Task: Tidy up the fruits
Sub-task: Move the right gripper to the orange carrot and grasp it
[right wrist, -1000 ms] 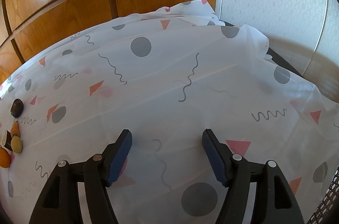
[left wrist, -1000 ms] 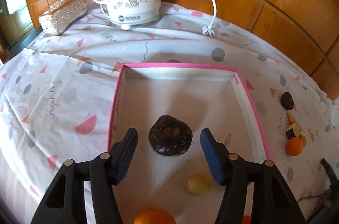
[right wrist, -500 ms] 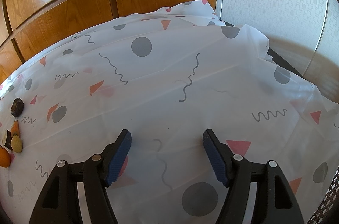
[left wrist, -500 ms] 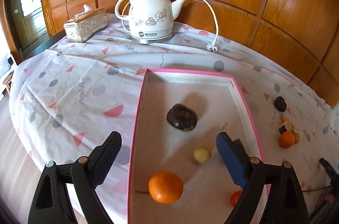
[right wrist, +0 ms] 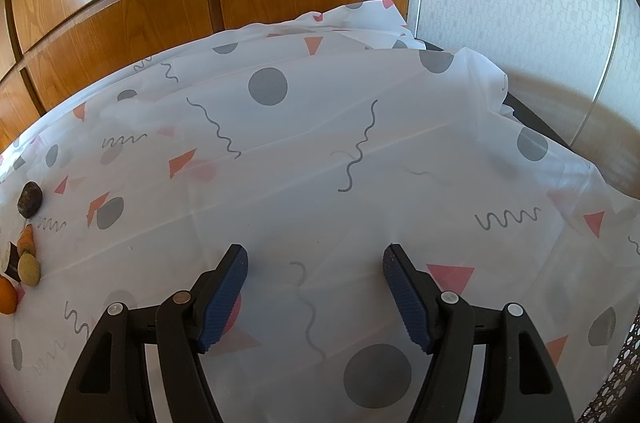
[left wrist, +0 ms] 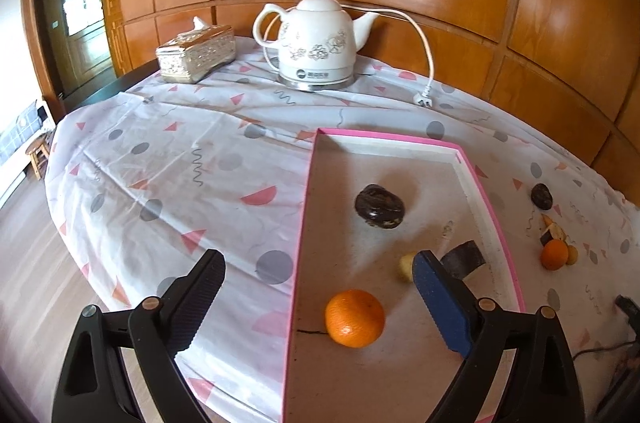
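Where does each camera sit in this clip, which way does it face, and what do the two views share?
Left wrist: sits on the left tool, looking forward and down over the pink-rimmed tray toward the kettle and wood wall; both fingers show, spread open.
Right wrist: sits on the right tool, looking over bare patterned tablecloth toward a wall corner; both fingers show, open.
Shared: the loose fruit cluster on the cloth, including the small orange and dark fruit.
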